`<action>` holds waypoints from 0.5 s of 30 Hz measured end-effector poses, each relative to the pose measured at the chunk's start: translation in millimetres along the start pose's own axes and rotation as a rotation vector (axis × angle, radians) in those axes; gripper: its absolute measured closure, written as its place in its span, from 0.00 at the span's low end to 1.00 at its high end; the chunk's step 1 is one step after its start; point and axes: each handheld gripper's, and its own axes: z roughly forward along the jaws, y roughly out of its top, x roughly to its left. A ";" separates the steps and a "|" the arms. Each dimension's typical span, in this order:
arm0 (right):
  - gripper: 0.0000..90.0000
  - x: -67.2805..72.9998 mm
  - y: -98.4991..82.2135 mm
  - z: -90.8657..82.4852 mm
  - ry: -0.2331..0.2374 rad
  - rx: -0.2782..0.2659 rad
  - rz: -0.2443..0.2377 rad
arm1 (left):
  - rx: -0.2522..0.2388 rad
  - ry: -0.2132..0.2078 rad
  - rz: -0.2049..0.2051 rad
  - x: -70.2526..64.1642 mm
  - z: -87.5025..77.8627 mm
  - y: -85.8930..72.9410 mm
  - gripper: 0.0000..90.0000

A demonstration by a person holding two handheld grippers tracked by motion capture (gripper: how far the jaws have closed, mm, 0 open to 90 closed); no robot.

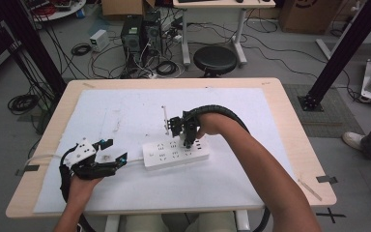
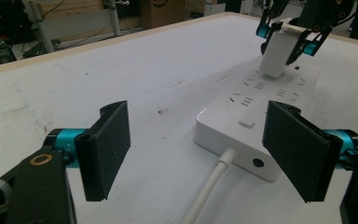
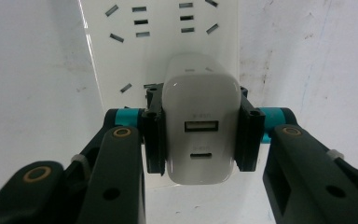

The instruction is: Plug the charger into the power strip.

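A white power strip (image 1: 174, 153) lies on the white mat in the middle of the table, its cable (image 2: 209, 191) leading off its near left end. My right gripper (image 1: 189, 139) points down over the strip's far right part, shut on a white USB charger (image 3: 200, 93) gripped by both sides. The charger (image 2: 276, 56) stands upright with its lower end at the strip's (image 2: 256, 107) top face; its prongs are hidden. My left gripper (image 1: 116, 151) rests open just left of the strip, and its jaws (image 2: 198, 140) stand wide apart with nothing between them.
The white mat (image 1: 125, 111) covers most of the wooden table (image 1: 290, 111). A thin white strip (image 1: 165, 118) lies on the mat behind the right gripper. Beyond the far edge stand a black stool (image 1: 215, 59), computer cases and tangled cables.
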 end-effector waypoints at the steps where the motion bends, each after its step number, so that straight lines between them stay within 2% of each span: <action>1: 0.71 -1.2 0.2 0.1 0.008 0.000 0.004 | 0.000 0.001 0.000 0.2 0.2 -0.1 0.26; 3: 0.71 -4.2 1.9 0.5 0.021 0.005 0.003 | 0.001 0.001 -0.002 0.3 0.1 0.0 0.26; 8: 0.71 -9.7 5.1 0.4 0.061 0.028 0.037 | 0.003 0.002 -0.001 1.0 0.7 -0.3 0.26; 9: 0.71 -10.3 6.9 0.9 0.057 0.029 0.018 | 0.007 0.000 0.000 1.5 0.6 -0.3 0.26; 11: 0.71 -5.1 13.2 2.7 0.032 0.073 -0.017 | 0.005 0.002 -0.002 2.2 1.5 -0.8 0.26; 12: 0.71 -1.6 17.5 3.2 0.008 0.097 -0.052 | 0.008 0.001 0.000 2.7 1.8 -0.8 0.26; 13: 0.71 -1.5 18.4 3.6 0.004 0.105 -0.062 | 0.006 0.001 -0.002 2.6 2.2 -0.8 0.26; 15: 0.71 -2.8 15.3 3.7 0.020 0.084 -0.029 | 0.005 0.002 -0.002 2.4 2.3 -0.6 0.26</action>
